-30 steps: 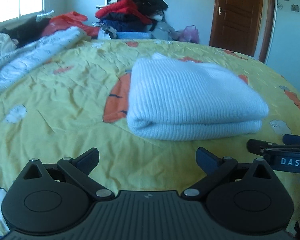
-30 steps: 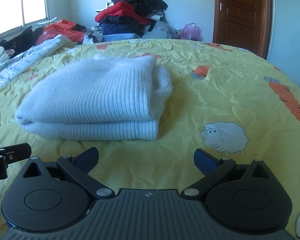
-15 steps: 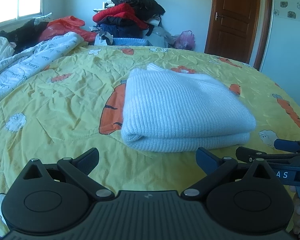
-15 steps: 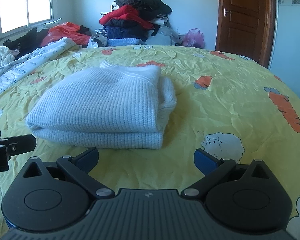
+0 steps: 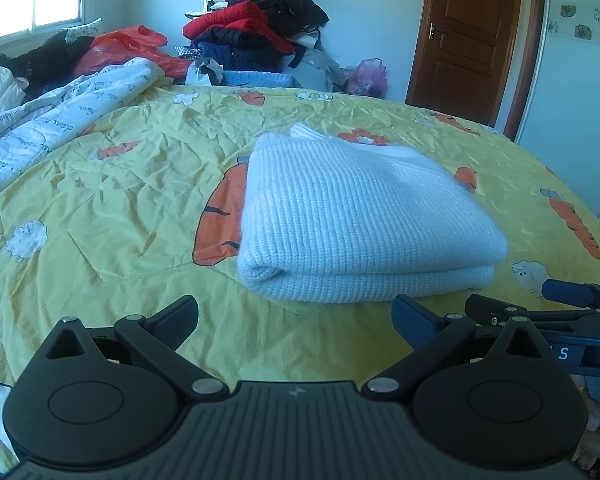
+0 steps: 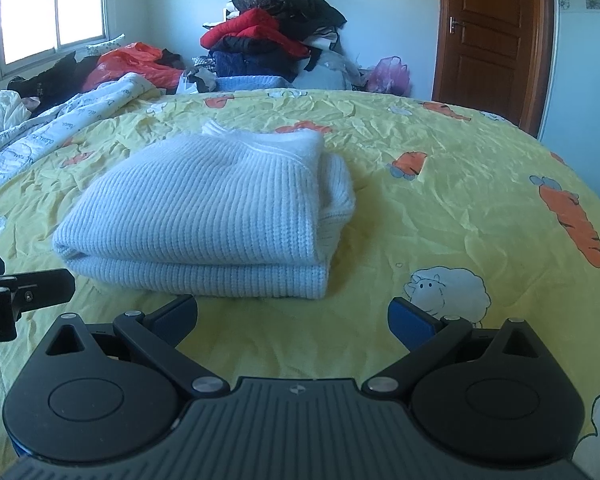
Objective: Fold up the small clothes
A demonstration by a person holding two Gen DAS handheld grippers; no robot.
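Observation:
A white ribbed knit sweater (image 5: 352, 220) lies folded into a thick rectangle on the yellow carrot-print bedspread (image 5: 112, 208). My left gripper (image 5: 296, 316) is open just in front of its near fold, holding nothing. In the right wrist view the same sweater (image 6: 212, 208) sits ahead and left, with its collar edge on top. My right gripper (image 6: 294, 316) is open in front of the sweater's near right corner, empty. Each gripper shows at the edge of the other's view: the right gripper (image 5: 548, 308) at the right edge, the left gripper (image 6: 24, 292) at the left edge.
A heap of red, black and navy clothes (image 5: 256, 28) is stacked at the far wall. A white printed quilt (image 5: 52, 120) and orange fabric (image 5: 124, 48) lie at the bed's far left. A brown door (image 5: 464, 36) stands at the right.
Both grippers have drawn back and risen a little from the sweater, which now looks smaller and lower in both views. The sweater itself has not moved. Both grippers stay open.

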